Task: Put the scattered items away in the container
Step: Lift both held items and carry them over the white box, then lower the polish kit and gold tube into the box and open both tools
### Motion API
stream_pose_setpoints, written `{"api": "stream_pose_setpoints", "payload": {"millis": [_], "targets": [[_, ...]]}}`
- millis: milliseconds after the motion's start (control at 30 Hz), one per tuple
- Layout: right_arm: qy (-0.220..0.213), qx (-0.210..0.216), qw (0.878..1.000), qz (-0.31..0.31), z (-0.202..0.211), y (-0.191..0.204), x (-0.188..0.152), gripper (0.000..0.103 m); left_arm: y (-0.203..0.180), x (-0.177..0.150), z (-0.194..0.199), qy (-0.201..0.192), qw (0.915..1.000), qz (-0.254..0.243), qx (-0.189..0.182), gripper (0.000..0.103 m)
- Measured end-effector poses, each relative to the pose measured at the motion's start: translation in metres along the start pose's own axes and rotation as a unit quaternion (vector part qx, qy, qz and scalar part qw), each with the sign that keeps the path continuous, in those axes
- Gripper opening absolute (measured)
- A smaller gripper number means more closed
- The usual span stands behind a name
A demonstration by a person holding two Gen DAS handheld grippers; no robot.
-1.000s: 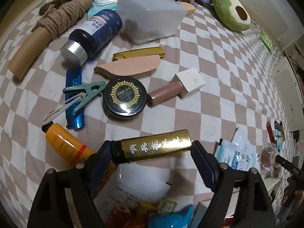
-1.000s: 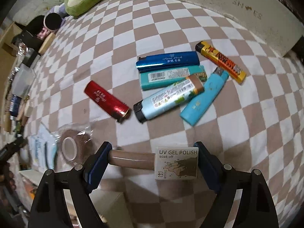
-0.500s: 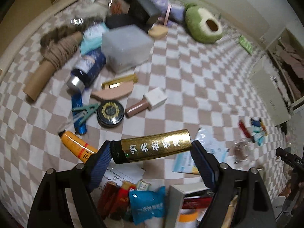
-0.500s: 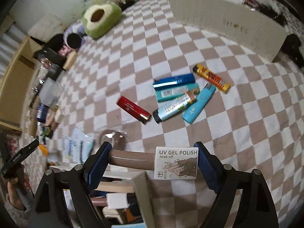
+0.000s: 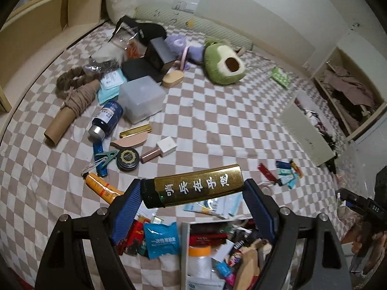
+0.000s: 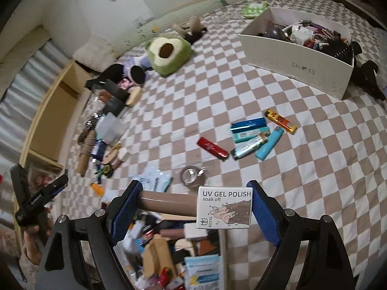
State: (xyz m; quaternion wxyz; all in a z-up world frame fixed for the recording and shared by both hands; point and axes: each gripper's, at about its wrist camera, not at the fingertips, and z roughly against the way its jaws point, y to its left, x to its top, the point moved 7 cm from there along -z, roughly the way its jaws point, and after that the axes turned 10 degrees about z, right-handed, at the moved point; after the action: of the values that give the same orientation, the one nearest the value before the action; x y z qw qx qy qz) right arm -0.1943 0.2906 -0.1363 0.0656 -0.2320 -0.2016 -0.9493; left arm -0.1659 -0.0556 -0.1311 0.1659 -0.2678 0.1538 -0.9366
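My left gripper (image 5: 192, 194) is shut on a gold lighter (image 5: 193, 188) with Chinese characters, held above the near edge of a white container (image 5: 185, 246) full of small items. My right gripper (image 6: 194, 206) is shut on a UV gel polish bottle (image 6: 205, 205), brown body and white labelled cap, held over the same container (image 6: 222, 244). Scattered on the checkered bedcover lie several lighters (image 6: 254, 135), a tape roll (image 6: 192, 175), another polish bottle (image 5: 158, 149), a black tin (image 5: 127, 159) and an orange tube (image 5: 102, 188).
A white shoe box (image 6: 297, 55) full of things stands at the far right. An avocado plush (image 5: 223, 64), a translucent box (image 5: 141, 99), a blue bottle (image 5: 106, 119), a cardboard tube (image 5: 60, 126) and black boxes (image 5: 154, 55) lie further back. Packets (image 5: 160, 239) lie beside the container.
Both grippers have lifted and pulled back with their items, so the scattered things look smaller and the container now shows below both.
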Motion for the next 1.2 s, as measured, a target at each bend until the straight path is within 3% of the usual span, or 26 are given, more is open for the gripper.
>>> {"api": "stream_pose_setpoints", "payload": {"millis": [267,467,800,1033,1200], "targets": [[0.015,0.038,0.999,0.027,0.012,0.032,-0.025,0.087,-0.024,-0.032,0.015,0.031,0.9985,-0.02,-0.041,0.083],[0.04,0.071,0.996,0.039,0.012,0.057,-0.053,0.087,-0.037,-0.066,0.017,0.062,0.9954,-0.049,-0.054,0.083],[0.083,0.093,0.99,0.068,0.007,0.082,-0.099,0.087,-0.051,-0.119,0.009,0.117,0.9869,-0.094,-0.059,0.083],[0.144,0.116,0.98,0.067,-0.017,0.092,-0.132,0.087,-0.05,-0.139,0.001,0.139,0.9829,-0.109,-0.053,0.083],[0.196,0.1,0.973,0.076,-0.045,0.093,-0.153,0.087,-0.045,-0.149,-0.007,0.155,0.9804,-0.114,-0.045,0.083]]}}
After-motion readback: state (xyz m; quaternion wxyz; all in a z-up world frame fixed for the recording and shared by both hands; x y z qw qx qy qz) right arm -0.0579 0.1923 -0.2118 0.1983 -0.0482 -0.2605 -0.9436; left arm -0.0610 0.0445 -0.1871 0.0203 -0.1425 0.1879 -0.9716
